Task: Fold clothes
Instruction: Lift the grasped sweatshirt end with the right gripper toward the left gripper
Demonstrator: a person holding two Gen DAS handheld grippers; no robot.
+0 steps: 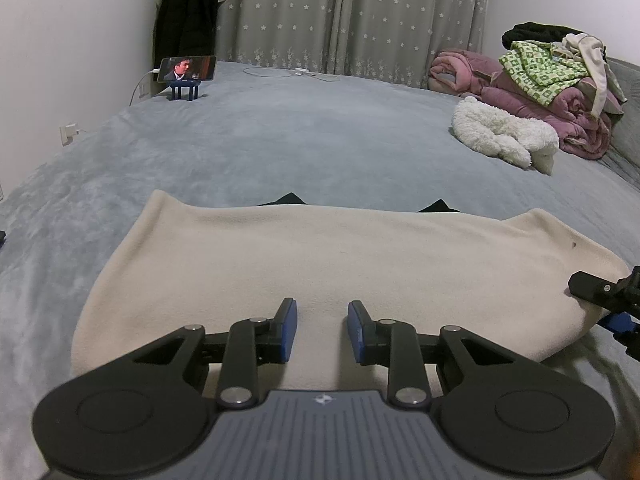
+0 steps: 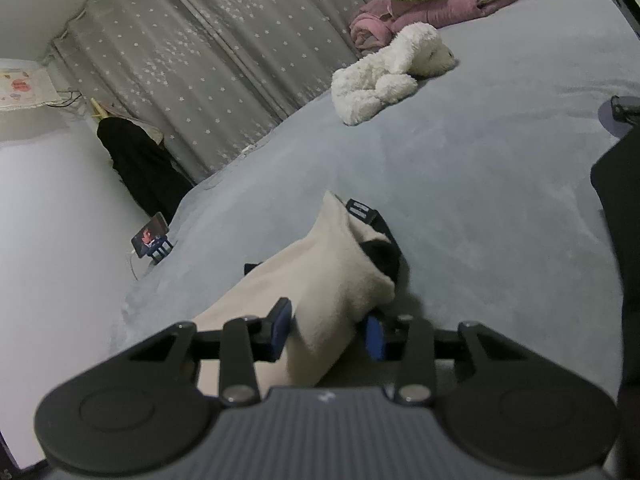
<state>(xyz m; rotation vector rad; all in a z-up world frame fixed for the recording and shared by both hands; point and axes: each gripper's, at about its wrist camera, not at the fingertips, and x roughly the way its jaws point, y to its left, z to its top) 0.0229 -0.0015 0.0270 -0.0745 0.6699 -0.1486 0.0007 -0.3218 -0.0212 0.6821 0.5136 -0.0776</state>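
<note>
A cream fleece garment [image 1: 320,264] with a black lining lies flat on the grey bed [image 1: 280,140]. My left gripper [image 1: 322,330] is open and hovers just above the garment's near edge, nothing between its blue pads. My right gripper [image 2: 329,330] has the garment's right end [image 2: 328,280] between its open jaws; the fabric bunches up there and the black lining [image 2: 380,256] shows. The right gripper's finger [image 1: 596,288] shows at the garment's right edge in the left wrist view.
A white plush toy [image 1: 504,136] lies at the bed's right. A pile of pink quilt and green-patterned clothes [image 1: 552,84] sits behind it. A phone on a stand [image 1: 186,74] plays at the far left. Grey star curtains [image 1: 340,12] hang behind.
</note>
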